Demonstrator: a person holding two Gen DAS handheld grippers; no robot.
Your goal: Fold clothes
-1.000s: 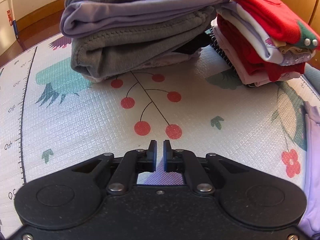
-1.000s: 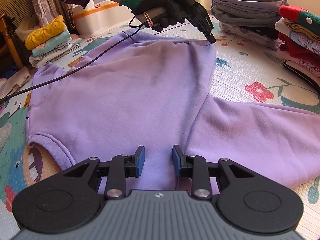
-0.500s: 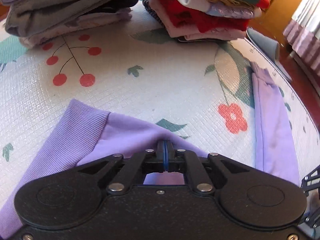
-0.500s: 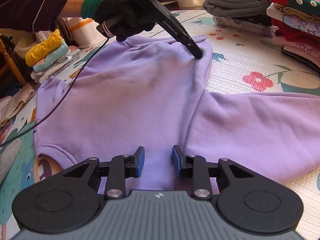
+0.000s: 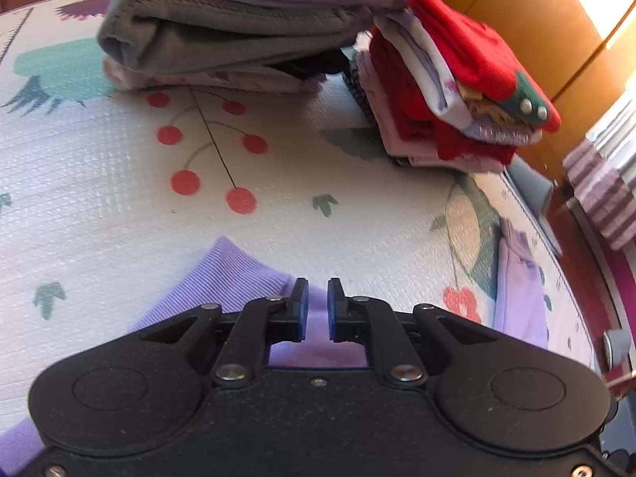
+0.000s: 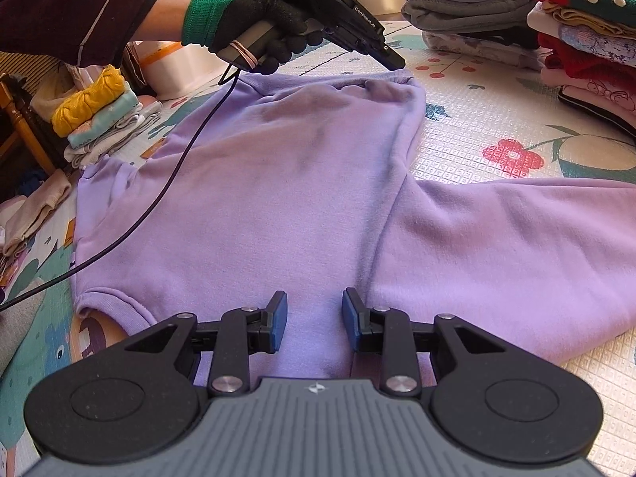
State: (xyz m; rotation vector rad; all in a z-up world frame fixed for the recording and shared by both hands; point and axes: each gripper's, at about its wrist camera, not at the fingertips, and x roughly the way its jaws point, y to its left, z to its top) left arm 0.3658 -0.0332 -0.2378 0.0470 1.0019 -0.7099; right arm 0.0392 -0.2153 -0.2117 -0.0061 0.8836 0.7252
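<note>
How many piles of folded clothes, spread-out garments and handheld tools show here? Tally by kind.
Piles of folded clothes: 3: grey pile, red-topped pile, yellow-topped pile
Spread-out garments: 1: purple sweatshirt
Tools: 2: left tool, right tool
Total: 6

A patterned play mat (image 6: 469,151) carries everything. A lilac sweatshirt (image 6: 278,183) lies spread flat across its middle, one sleeve running toward the right edge. At the far edge sit a grey pile (image 6: 465,4) and a red-topped pile (image 6: 584,39), side by side. Near the left edge sits a yellow-topped pile (image 6: 95,115).
</note>
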